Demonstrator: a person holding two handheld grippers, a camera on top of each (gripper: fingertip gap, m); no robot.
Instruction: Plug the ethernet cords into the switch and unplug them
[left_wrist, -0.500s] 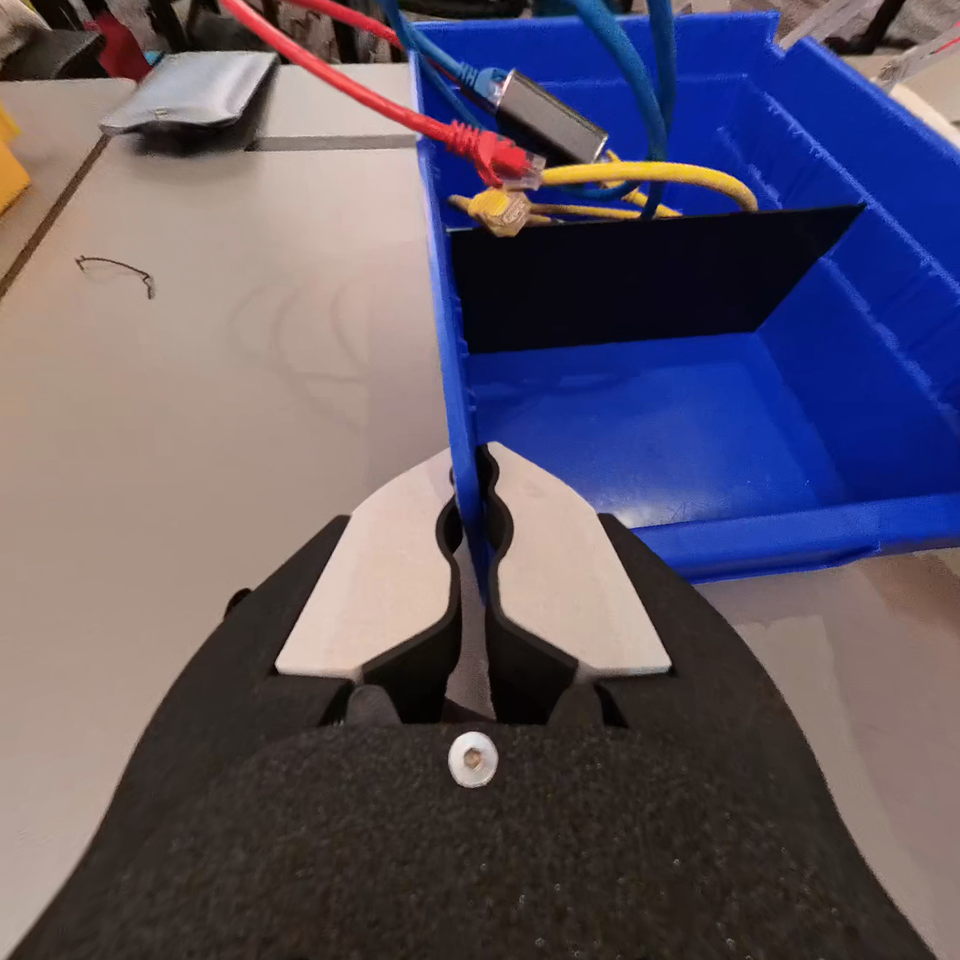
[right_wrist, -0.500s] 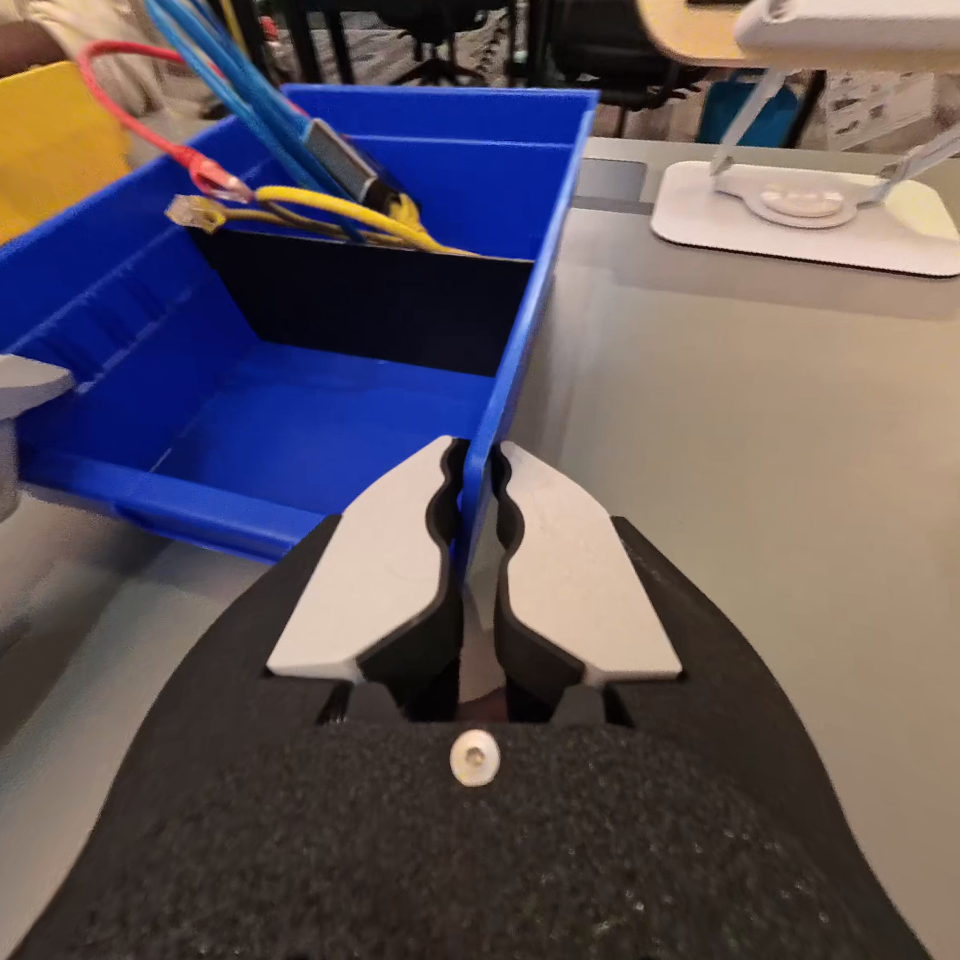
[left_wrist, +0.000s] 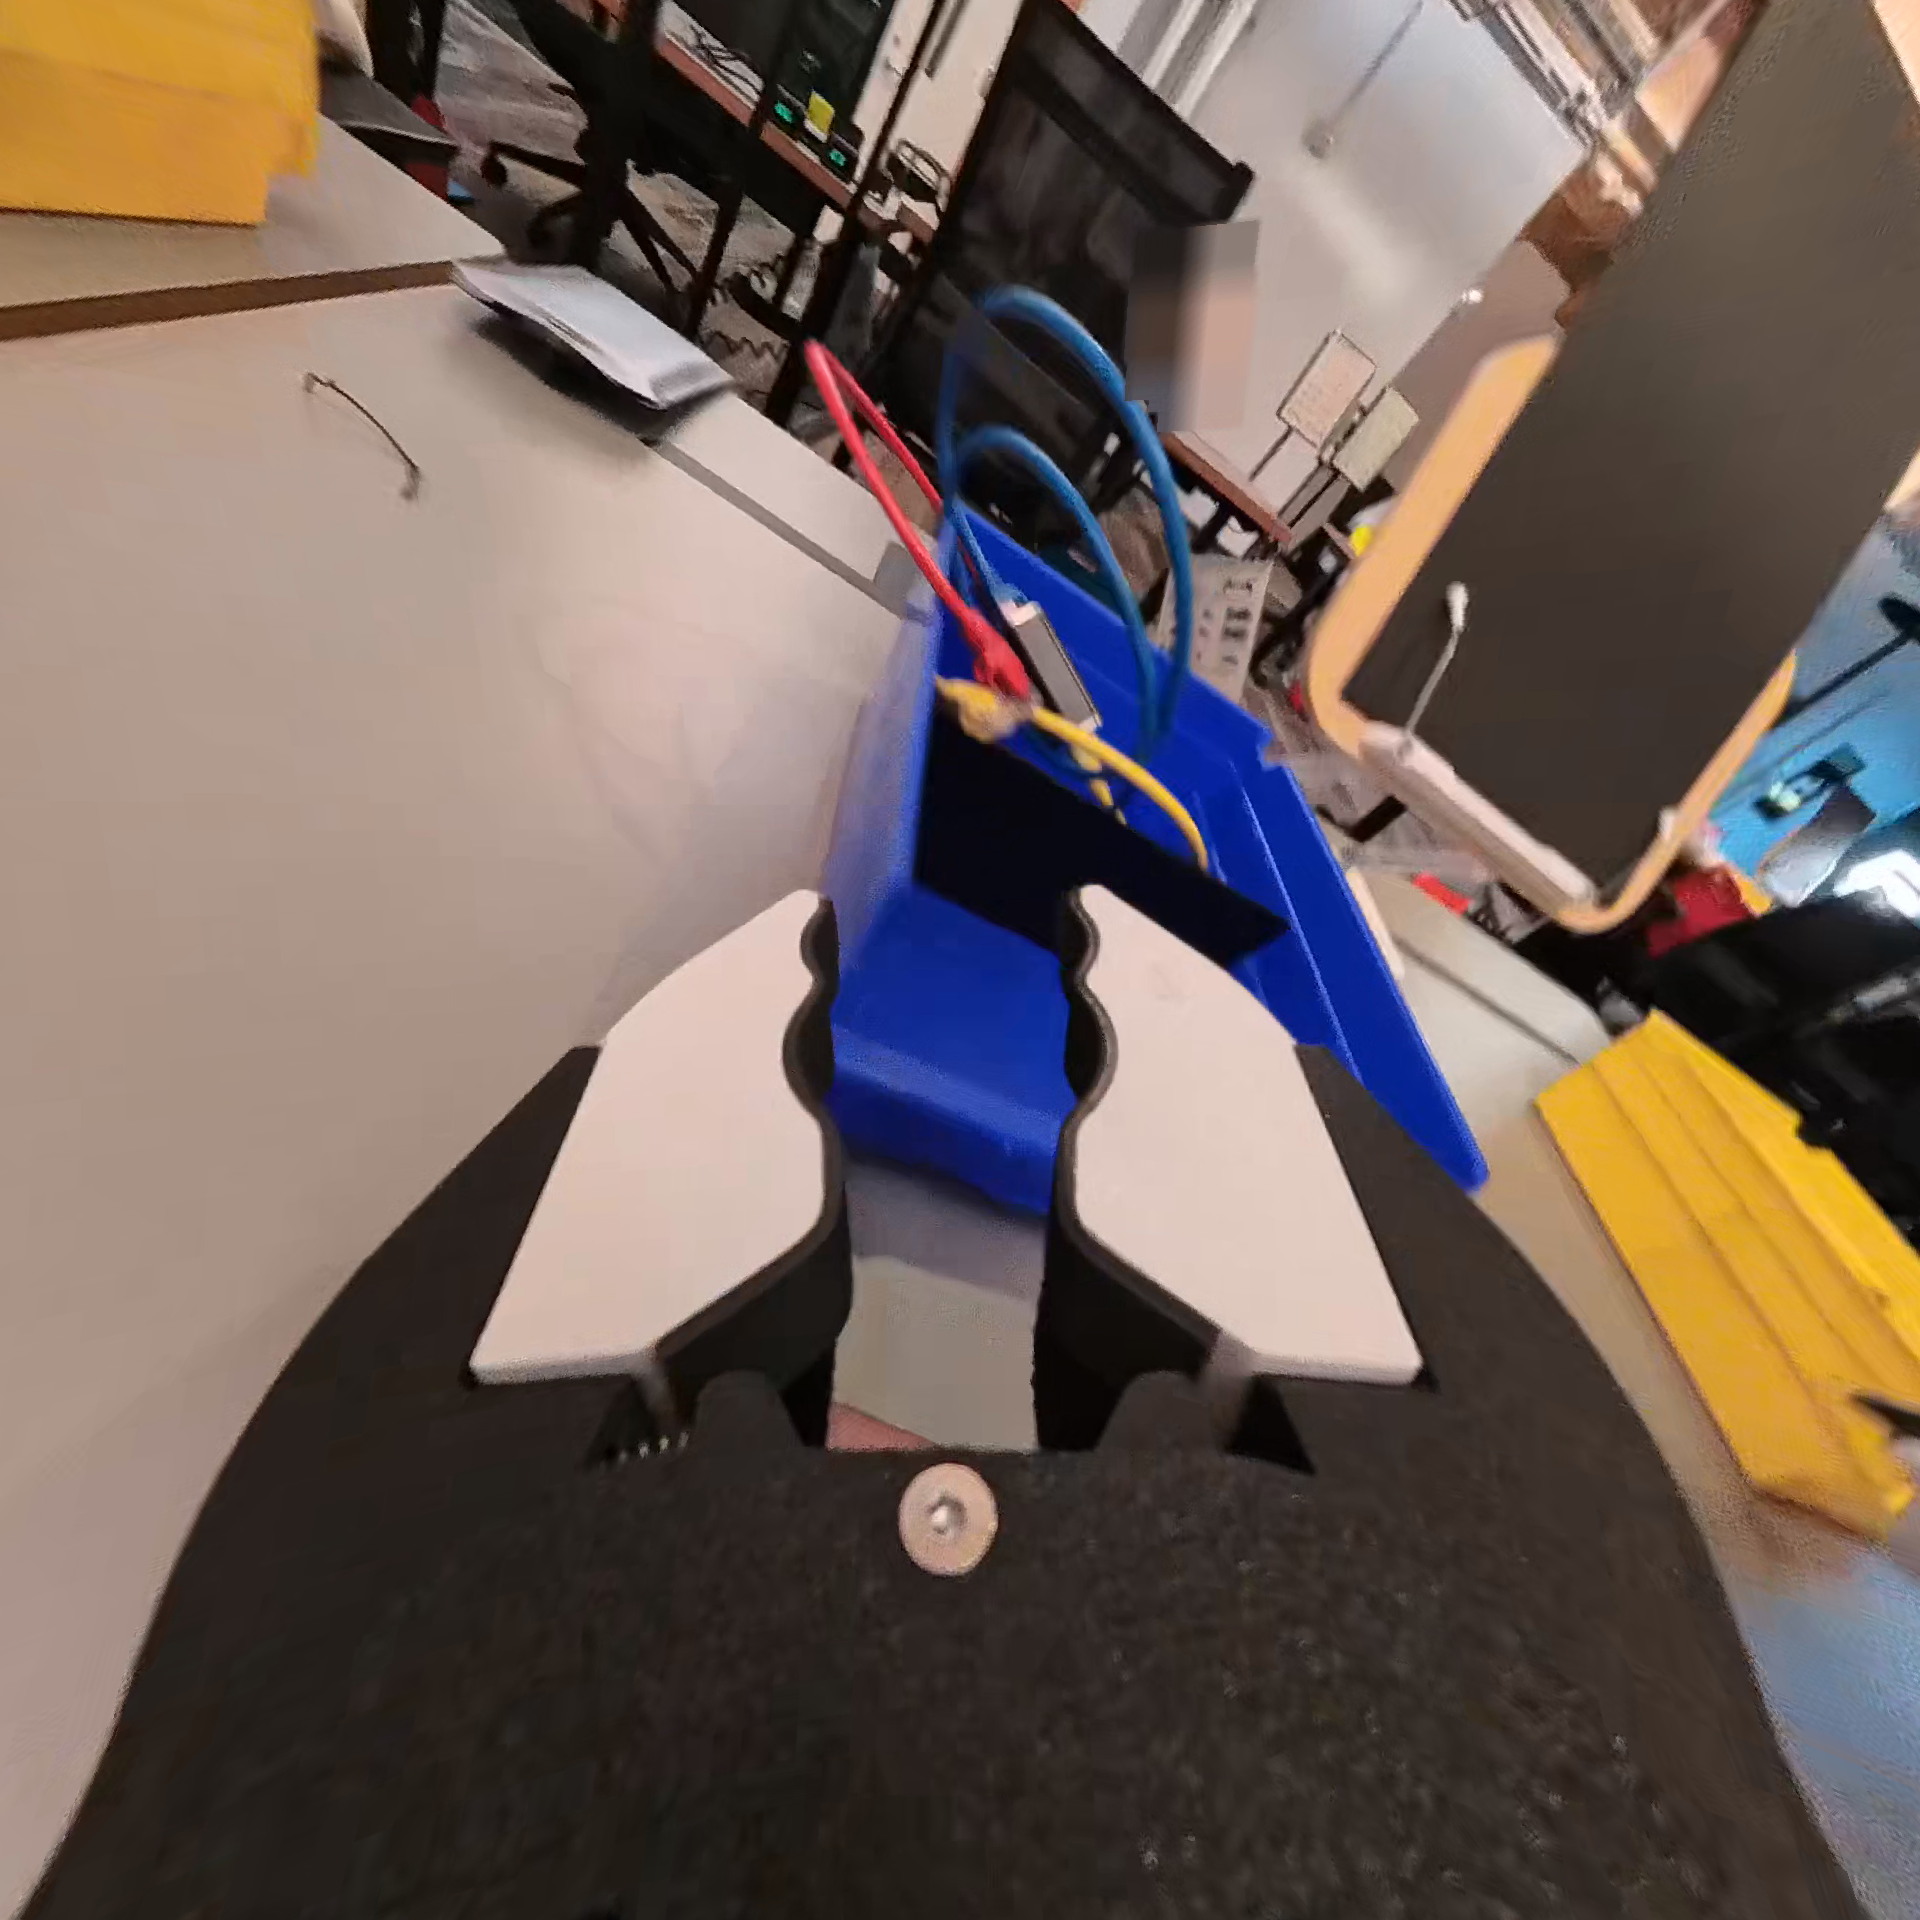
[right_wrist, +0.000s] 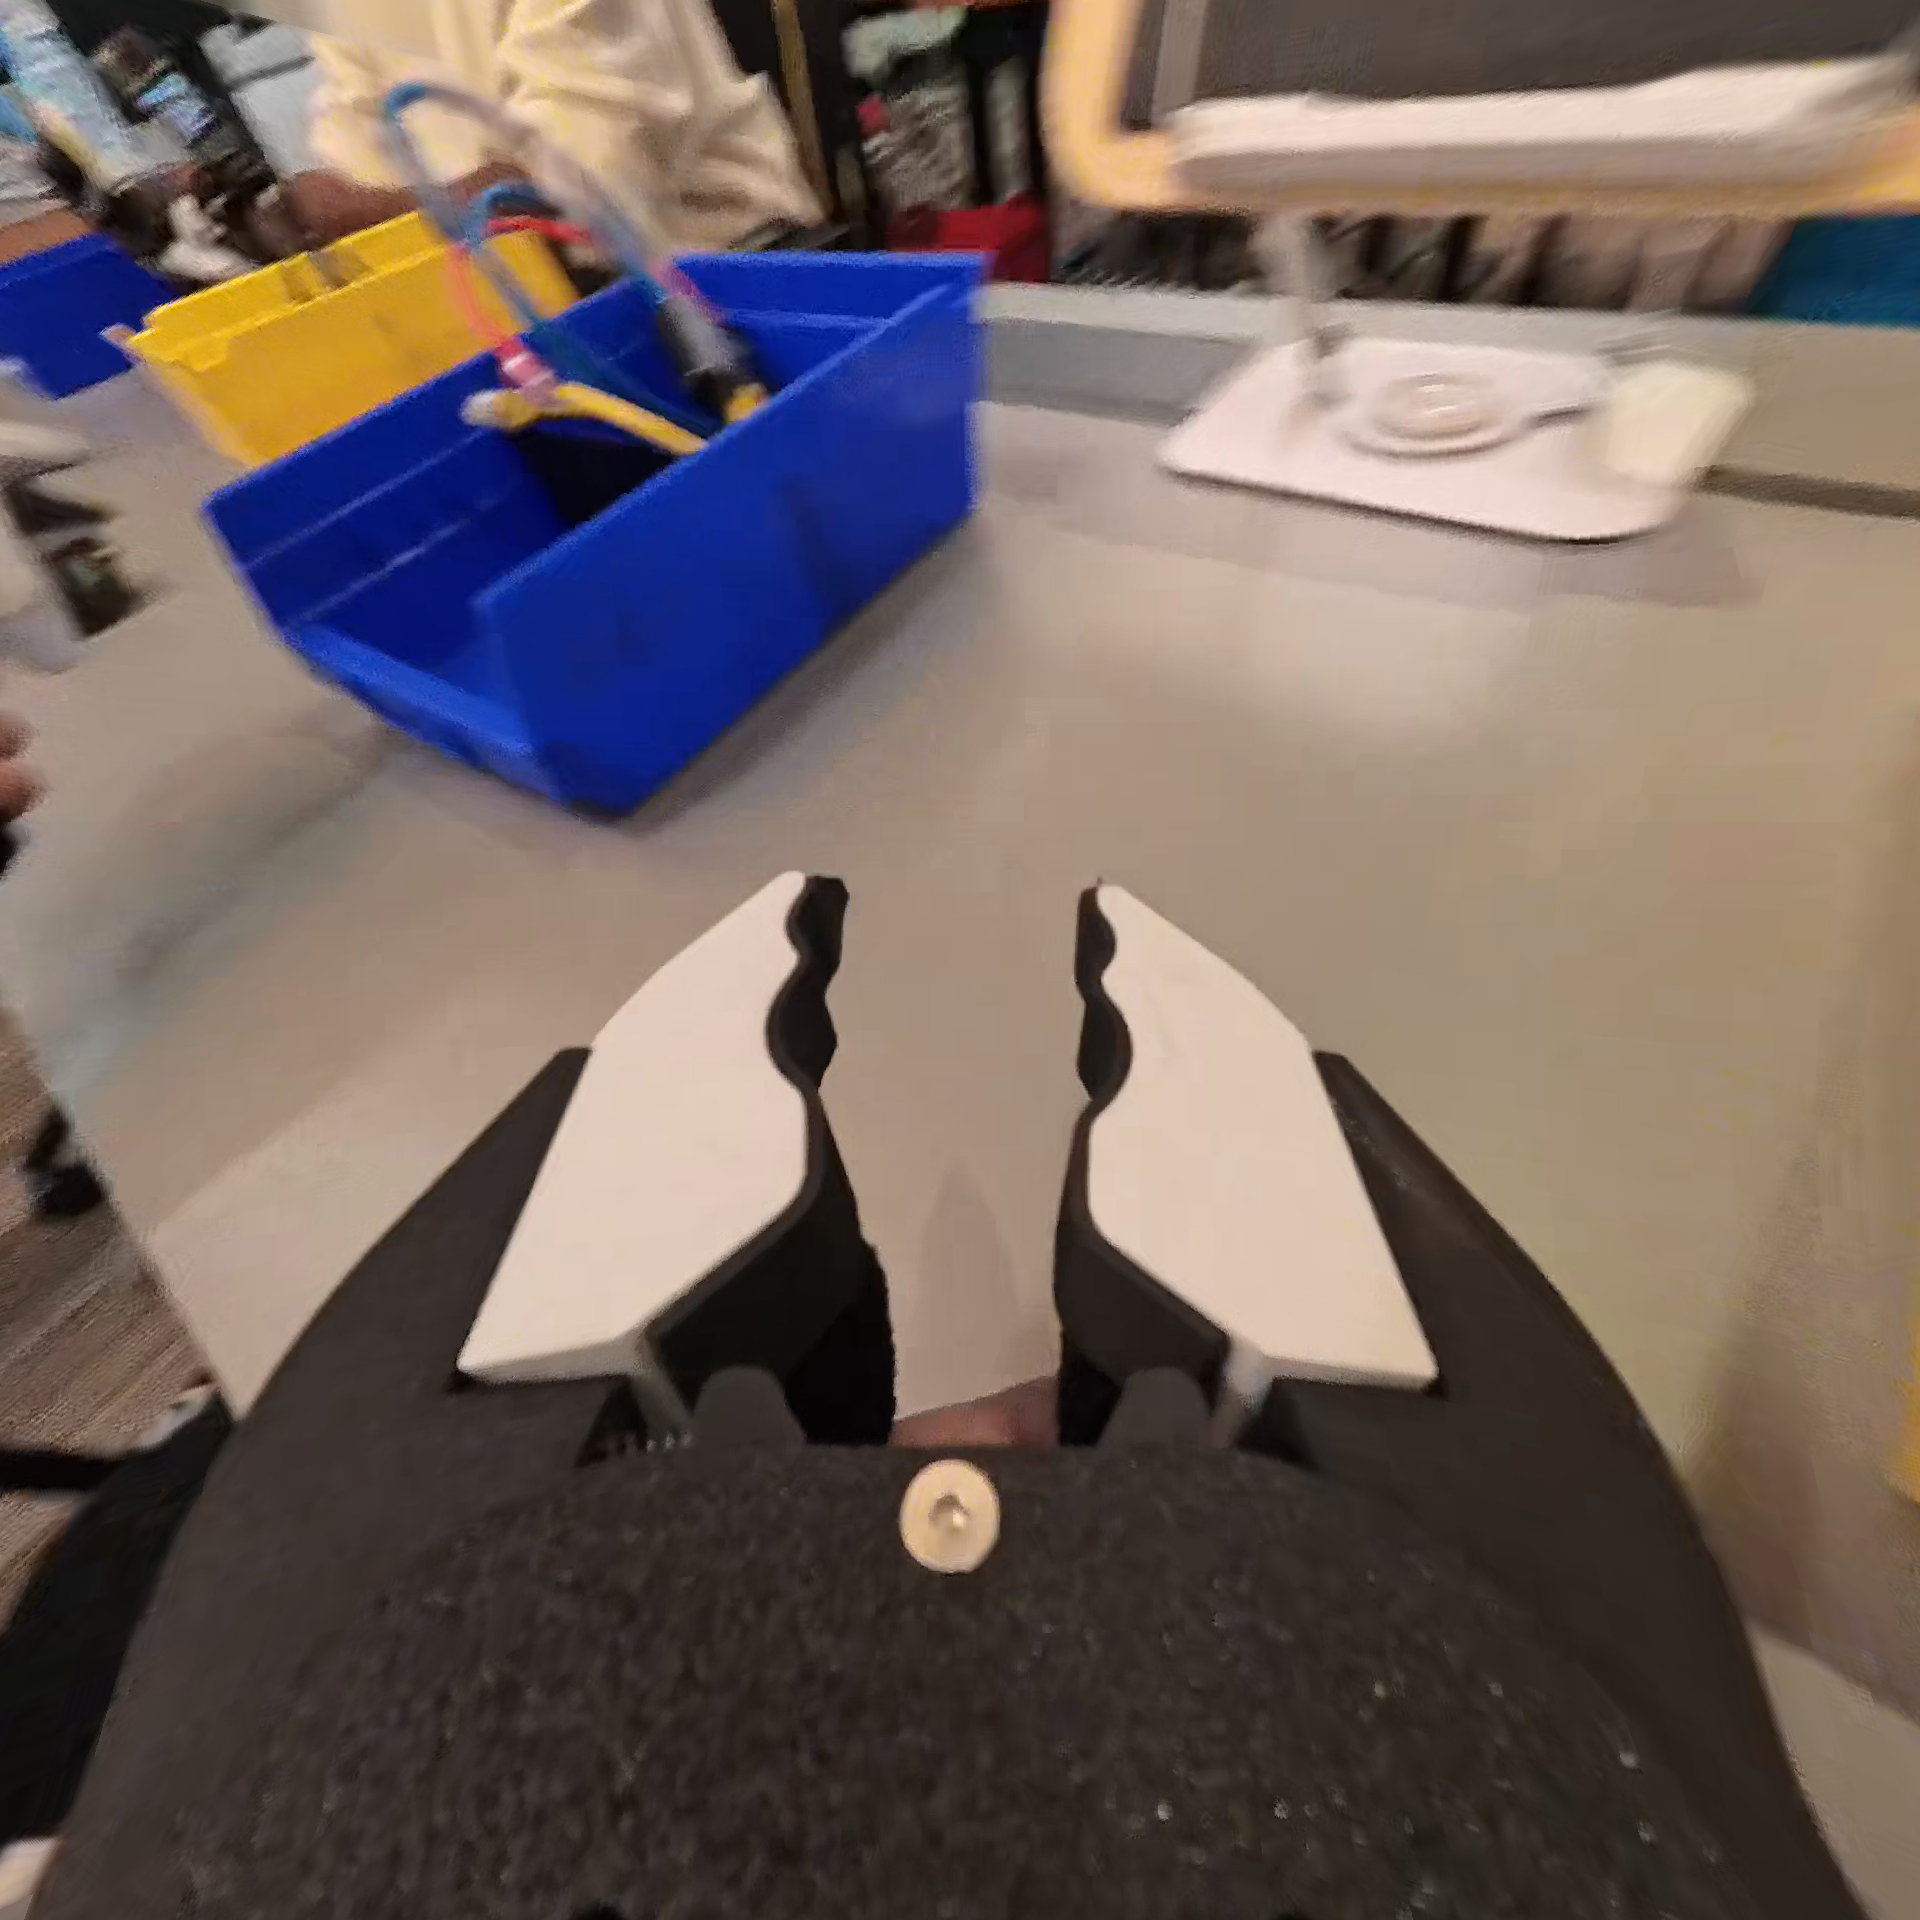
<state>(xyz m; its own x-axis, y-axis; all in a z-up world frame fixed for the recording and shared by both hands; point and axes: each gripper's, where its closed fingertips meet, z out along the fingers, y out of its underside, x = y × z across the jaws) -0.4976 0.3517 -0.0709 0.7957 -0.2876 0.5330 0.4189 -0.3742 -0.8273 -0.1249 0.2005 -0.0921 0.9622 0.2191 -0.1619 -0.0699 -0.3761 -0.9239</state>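
A blue bin (left_wrist: 935, 1081) stands on the grey table with a black divider (left_wrist: 1039, 862) across it. Behind the divider lie a small metal switch (left_wrist: 1049, 665), a red cord (left_wrist: 883, 447), blue cords (left_wrist: 1122, 499) and a yellow cord (left_wrist: 1132, 774). My left gripper (left_wrist: 951, 914) is open and empty; the bin's near end shows through its gap. My right gripper (right_wrist: 961, 894) is open and empty over bare table, well back and to the right of the bin (right_wrist: 675, 623). The switch (right_wrist: 707, 353) and yellow cord (right_wrist: 623, 416) appear blurred there.
A yellow bin (right_wrist: 312, 322) and another blue bin (right_wrist: 62, 312) stand behind the blue bin, with a person in a cream top (right_wrist: 623, 104) beyond. A white stand base (right_wrist: 1434, 447) sits at the back right. A grey pouch (left_wrist: 592, 332) lies on the table. The grippers' ends are close to 40 centimetres from one another. From my right tips it is roughly 40 centimetres to the white stand base (right_wrist: 1434, 447); from my left, 55 centimetres.
Both grippers were shut on the blue bin's side walls. Both have let go, opened and pulled back. The right one moved well away; the left view is now tilted.
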